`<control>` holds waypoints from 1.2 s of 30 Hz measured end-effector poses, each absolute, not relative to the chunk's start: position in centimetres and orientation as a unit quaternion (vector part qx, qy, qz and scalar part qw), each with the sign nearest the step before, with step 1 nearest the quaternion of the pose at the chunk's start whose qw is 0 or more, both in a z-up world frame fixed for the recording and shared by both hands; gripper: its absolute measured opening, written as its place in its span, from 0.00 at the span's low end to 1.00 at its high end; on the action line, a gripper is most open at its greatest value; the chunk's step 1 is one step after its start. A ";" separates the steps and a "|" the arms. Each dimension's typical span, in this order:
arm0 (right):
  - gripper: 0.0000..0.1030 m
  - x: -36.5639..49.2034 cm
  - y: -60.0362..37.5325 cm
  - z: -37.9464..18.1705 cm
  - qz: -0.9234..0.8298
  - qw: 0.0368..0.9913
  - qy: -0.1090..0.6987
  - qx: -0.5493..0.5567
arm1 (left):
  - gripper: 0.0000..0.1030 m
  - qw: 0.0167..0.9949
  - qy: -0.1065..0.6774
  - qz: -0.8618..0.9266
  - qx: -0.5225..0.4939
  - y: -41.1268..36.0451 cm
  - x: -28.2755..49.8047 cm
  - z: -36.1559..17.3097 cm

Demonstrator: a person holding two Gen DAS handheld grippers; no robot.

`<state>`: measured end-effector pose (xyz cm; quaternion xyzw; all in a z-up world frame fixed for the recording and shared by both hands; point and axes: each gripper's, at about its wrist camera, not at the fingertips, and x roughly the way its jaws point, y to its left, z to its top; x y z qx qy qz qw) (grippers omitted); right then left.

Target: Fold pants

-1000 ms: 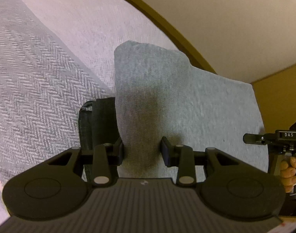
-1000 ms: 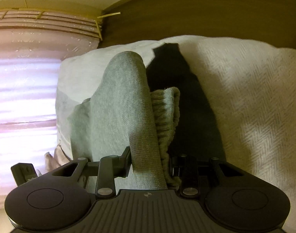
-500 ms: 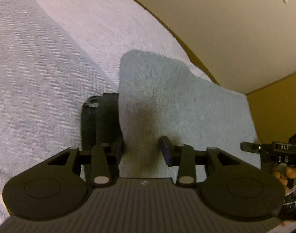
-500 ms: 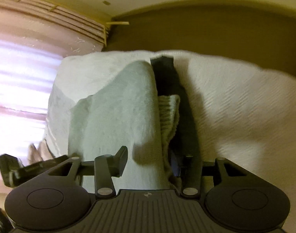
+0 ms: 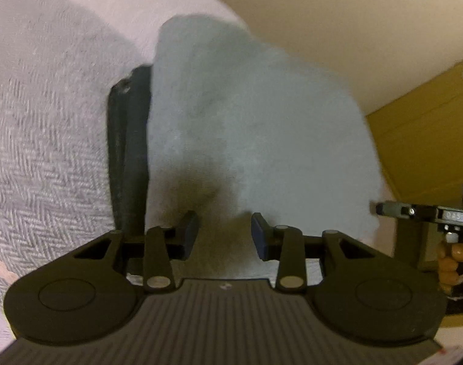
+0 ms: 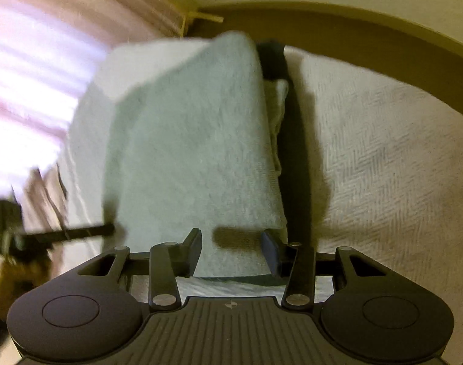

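Light grey pants (image 5: 262, 115) lie folded on a white herringbone bedspread (image 5: 49, 152). My left gripper (image 5: 225, 228) hovers over their near edge. Its jaws are closing, their inner faces bare, with cloth below the gap and not pinched. My right gripper (image 6: 231, 240) stands open over the pants (image 6: 186, 137) and casts a shadow on them. A ribbed cuff (image 6: 277, 106) peeks out on the right side. Each view catches the other gripper at its edge: the right gripper (image 5: 414, 213), and the blurred left gripper (image 6: 64, 232).
A dark cloth strip (image 5: 128, 152) runs along the pants' edge, as the right wrist view also shows with the strip (image 6: 295, 152). A dark headboard (image 6: 383, 39) borders the bed. Pink curtains (image 6: 33, 76) hang at the left. A hand's fingers (image 5: 450, 258) show at the right.
The raised fold that both grippers held has come down flat on the bed. The right jaws widened and let go of the cloth. Both grippers shifted along the pants.
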<state>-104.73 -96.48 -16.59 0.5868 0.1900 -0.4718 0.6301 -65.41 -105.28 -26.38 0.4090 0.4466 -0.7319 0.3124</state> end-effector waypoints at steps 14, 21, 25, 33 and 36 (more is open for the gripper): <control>0.64 -103.9 -94.4 -12.0 -0.525 0.618 0.208 0.546 | 0.42 0.402 0.450 -0.708 0.368 -101.5 -63.6 -23.0; 0.65 -98.9 -90.1 -9.0 -0.545 0.631 0.280 0.477 | 0.72 0.461 0.383 -0.696 0.395 -95.6 -64.3 -19.8; 0.68 -97.1 -87.0 -7.1 -0.568 0.627 0.278 0.455 | 0.90 0.477 0.359 -0.700 0.392 -92.1 -64.4 -18.1; 0.74 -93.3 -80.2 -1.8 -0.613 0.615 0.247 0.430 | 0.99 0.471 0.323 -0.732 0.371 -84.2 -62.6 -14.0; 0.75 -91.5 -77.5 0.2 -0.625 0.614 0.243 0.416 | 0.99 0.479 0.301 -0.740 0.363 -81.1 -61.6 -12.3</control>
